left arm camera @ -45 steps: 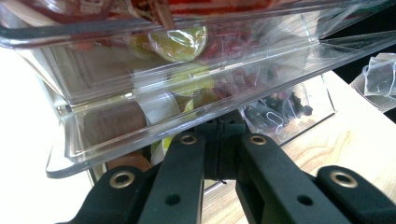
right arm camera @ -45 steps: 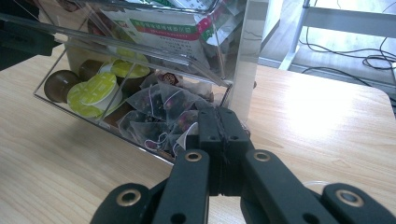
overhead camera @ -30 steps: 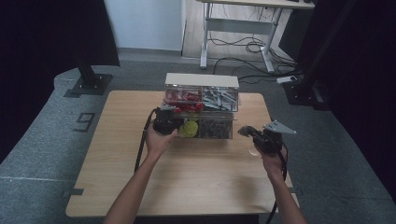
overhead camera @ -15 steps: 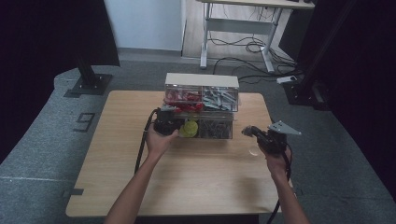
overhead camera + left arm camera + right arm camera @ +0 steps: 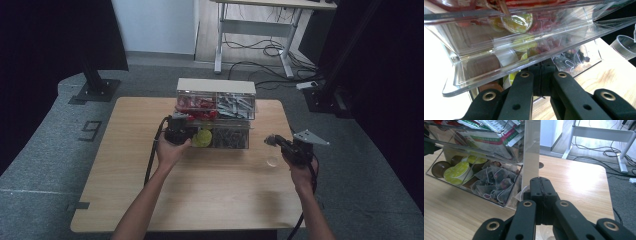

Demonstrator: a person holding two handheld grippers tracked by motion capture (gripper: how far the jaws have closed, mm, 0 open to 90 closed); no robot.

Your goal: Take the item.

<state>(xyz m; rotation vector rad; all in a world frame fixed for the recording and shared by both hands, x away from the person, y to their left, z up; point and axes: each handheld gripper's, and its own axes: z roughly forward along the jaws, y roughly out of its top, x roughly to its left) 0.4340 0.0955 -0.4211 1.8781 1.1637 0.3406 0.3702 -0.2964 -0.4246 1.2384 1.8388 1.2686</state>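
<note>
On the light wooden tabletop (image 5: 200,190), the left claw (image 5: 181,125) rests closed at the clear plastic drawer organiser (image 5: 216,117). Its own view shows the drawer's front lip (image 5: 499,72) just above shut jaws. The right claw (image 5: 540,192), closed and empty, sits beside the organiser; hooking the drawer likely comes next.

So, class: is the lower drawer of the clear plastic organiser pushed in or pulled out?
Pulled out. The clear plastic lower drawer juts forward past the organiser's upper tier, its yellow-lidded capsules and tea bags exposed from above.

desk frame (image 5: 260,30) far back | floor cables (image 5: 255,50) | black stand base (image 5: 95,90) left
</note>
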